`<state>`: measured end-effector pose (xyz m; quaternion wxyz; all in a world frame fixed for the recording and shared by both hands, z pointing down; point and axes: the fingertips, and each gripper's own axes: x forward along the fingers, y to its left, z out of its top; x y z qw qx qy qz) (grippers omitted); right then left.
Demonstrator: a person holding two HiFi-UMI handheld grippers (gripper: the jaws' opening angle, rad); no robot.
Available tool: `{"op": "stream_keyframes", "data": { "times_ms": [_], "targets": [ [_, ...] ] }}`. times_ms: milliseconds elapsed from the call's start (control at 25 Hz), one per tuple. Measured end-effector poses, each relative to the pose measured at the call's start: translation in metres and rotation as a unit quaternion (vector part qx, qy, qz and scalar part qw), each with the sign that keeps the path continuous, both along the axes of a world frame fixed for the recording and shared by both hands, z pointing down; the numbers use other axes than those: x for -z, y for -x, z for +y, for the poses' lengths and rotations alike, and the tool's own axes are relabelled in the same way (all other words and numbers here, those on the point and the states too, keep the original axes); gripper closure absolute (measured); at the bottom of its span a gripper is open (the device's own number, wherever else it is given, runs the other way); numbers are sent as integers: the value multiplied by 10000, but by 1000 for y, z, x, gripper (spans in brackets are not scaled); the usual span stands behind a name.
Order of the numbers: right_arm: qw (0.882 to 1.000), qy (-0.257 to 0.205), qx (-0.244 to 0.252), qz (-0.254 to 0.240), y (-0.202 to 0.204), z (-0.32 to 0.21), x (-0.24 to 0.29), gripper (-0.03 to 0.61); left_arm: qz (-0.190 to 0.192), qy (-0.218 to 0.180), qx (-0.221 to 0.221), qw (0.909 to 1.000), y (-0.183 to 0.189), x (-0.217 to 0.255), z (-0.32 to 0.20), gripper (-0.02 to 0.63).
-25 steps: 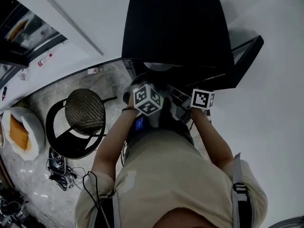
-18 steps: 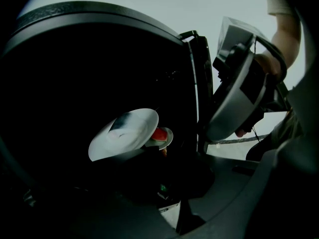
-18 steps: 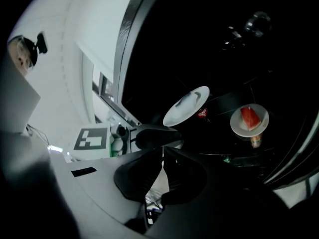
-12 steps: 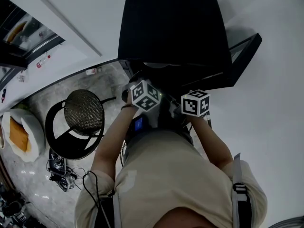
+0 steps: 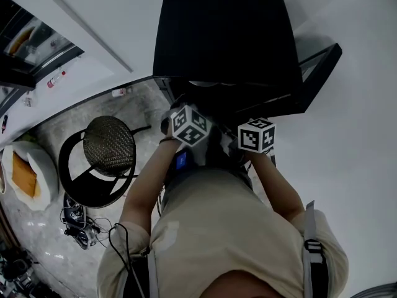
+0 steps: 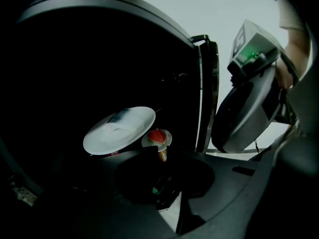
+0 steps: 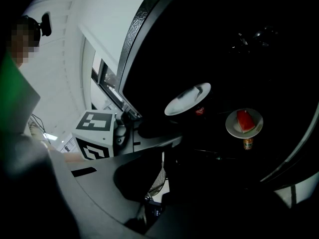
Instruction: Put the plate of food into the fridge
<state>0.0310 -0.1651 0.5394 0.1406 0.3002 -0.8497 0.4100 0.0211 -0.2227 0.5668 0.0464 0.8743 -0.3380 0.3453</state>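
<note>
Fridge (image 5: 223,36): black, door (image 5: 319,73) open at right.
Inside: white plate (image 7: 187,99) beside watermelon plate (image 7: 233,126).
Left gripper (image 6: 167,185): fingers close together, contact too dark to tell.
Right gripper (image 7: 162,156): fingers just closed, empty.
Mesh stool (image 5: 110,146): left, well apart.

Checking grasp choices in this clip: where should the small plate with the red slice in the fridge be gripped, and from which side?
Probably the bare near rim of the small plate, tongs level, coming from the open door side. It appears to perch on a narrow container, so the rim's underside is free. The red slice lies mid-plate, and the large white plate stands to its left.
</note>
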Motion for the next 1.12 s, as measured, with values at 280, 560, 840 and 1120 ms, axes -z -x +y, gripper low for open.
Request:
{"op": "stream_keyframes", "data": {
  "times_ms": [280, 560, 840, 1120],
  "targets": [
    [10000, 27, -11, 81, 0, 4, -1, 551, 91, -187, -95, 9997, -9, 10, -8, 558],
    [9997, 88, -179, 122, -6, 6, -4, 551, -17, -205, -65, 9998, -3, 7, -12, 558],
    [9998, 57, -153, 74, -5, 7, -2, 551, -41, -161, 71, 9998, 1, 7, -22, 558],
    [9997, 72, -193, 104, -11, 11, -2, 551, 83, -111, 402, 9991, 9, 6, -25, 558]
  ]
}}
